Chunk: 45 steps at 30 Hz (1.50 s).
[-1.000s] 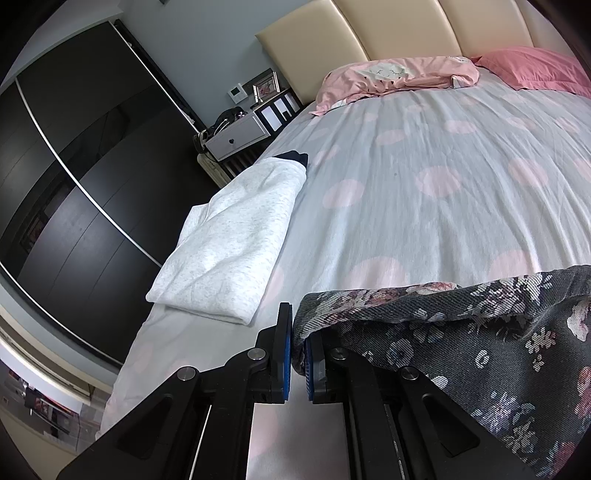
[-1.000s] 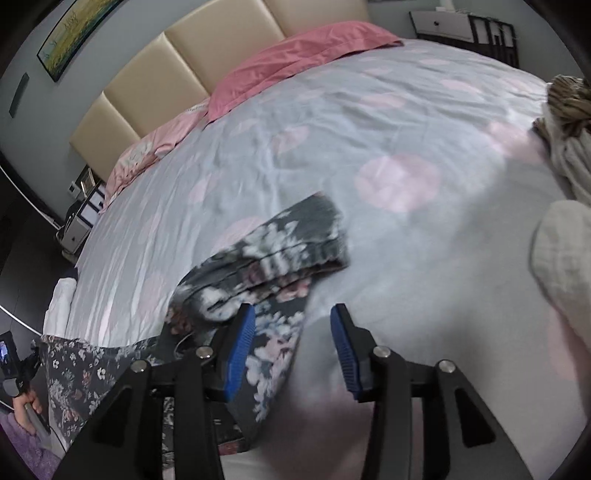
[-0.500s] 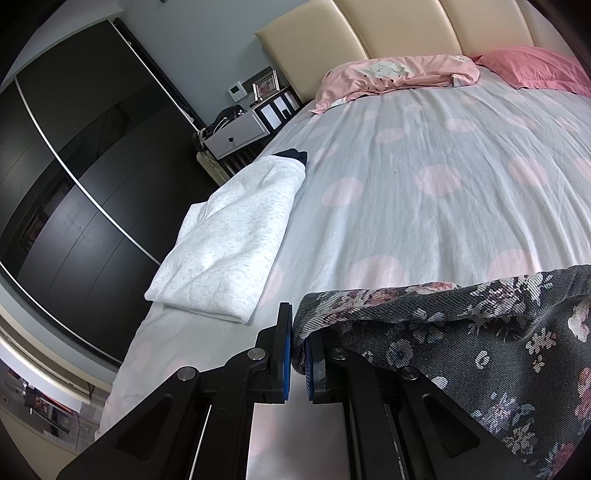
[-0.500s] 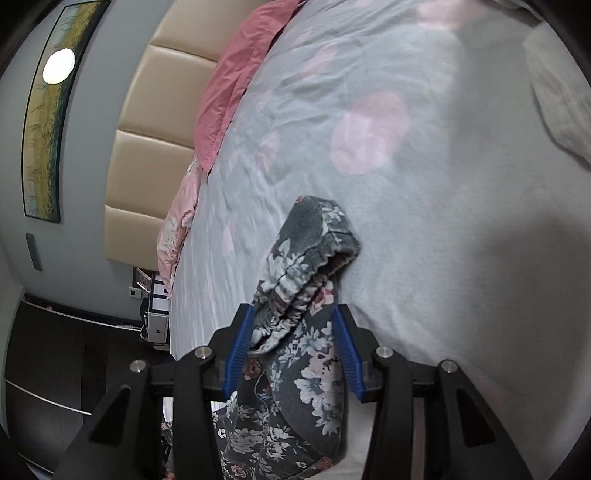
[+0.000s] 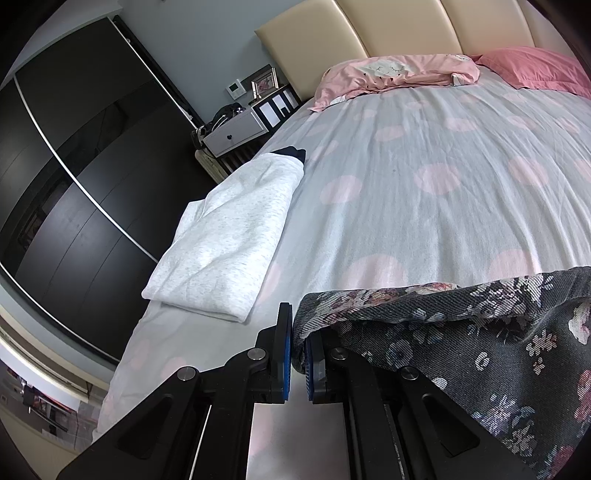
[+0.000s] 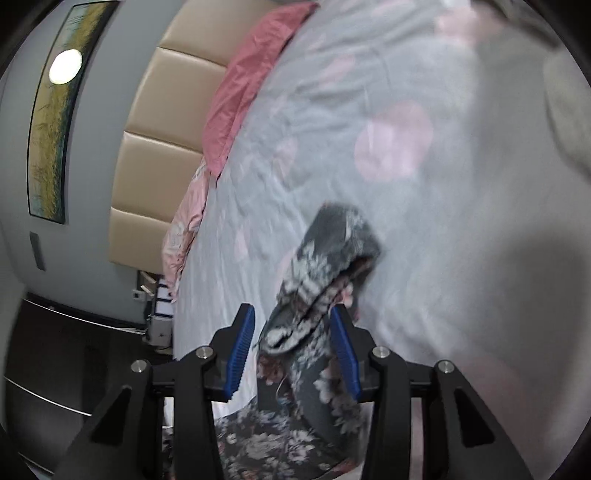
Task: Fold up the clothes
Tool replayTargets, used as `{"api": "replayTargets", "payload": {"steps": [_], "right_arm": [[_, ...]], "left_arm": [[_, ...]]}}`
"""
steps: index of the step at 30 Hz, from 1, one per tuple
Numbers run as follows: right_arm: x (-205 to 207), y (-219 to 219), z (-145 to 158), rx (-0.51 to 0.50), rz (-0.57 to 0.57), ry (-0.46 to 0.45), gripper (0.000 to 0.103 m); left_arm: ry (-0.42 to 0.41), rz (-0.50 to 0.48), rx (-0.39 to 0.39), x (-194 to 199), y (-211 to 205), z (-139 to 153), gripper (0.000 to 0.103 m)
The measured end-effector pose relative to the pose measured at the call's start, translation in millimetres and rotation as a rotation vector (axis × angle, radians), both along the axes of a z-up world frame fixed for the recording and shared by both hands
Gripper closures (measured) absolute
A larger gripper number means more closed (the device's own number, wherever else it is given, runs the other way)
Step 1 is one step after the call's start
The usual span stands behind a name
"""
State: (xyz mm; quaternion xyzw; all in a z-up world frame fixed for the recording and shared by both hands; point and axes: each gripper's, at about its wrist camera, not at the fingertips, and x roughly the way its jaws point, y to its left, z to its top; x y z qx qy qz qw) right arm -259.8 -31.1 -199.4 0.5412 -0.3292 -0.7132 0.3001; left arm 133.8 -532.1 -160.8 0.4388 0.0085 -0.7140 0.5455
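Note:
A dark grey floral garment (image 5: 461, 325) lies on the bed at the lower right of the left wrist view. My left gripper (image 5: 298, 343) is shut on its corner, the cloth pinched between the blue pads. In the right wrist view another bunched part of the floral garment (image 6: 321, 288) sits between the spread blue pads of my right gripper (image 6: 291, 347), which is open around it. The right view is blurred and tilted.
A folded white garment (image 5: 229, 236) lies at the bed's left edge. The pale bedspread with pink dots (image 5: 424, 177) stretches to pink pillows (image 5: 399, 74) and a beige headboard (image 5: 369, 29). A nightstand (image 5: 236, 133) and black wardrobe (image 5: 66, 147) stand left.
My right gripper has rolled and moved onto the bunched end of the floral garment, which now sits between its open pads. My left gripper has held still, shut on the corner.

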Motion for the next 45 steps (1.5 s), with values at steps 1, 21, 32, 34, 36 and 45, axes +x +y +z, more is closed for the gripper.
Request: {"api": "replayTargets", "payload": {"steps": [1,21,32,34,36,45], "right_arm": [[1,-3,-5,-0.01,0.014,-0.026,0.062],[10,-39,69,0.469,0.069,0.292,0.095],[-6,-42,205,0.917,0.175,0.629,0.097],[-15,-47,212,0.952,0.181,0.644,0.097],[-28,-53,212,1.0,0.181,0.652,0.097],[-106,-29,169,1.216,0.15,0.556,0.097]], "left_arm": [[0.0,0.0,0.001,0,0,0,0.097],[0.105,-0.027,-0.024,13,4,24,0.097],[0.256,0.048,-0.134,54,-9,93,0.097],[0.264,0.056,-0.133,56,-21,104,0.097],[0.253,0.036,-0.121,42,-32,113,0.097],[0.015,-0.22,-0.139,-96,-29,83,0.097]]}}
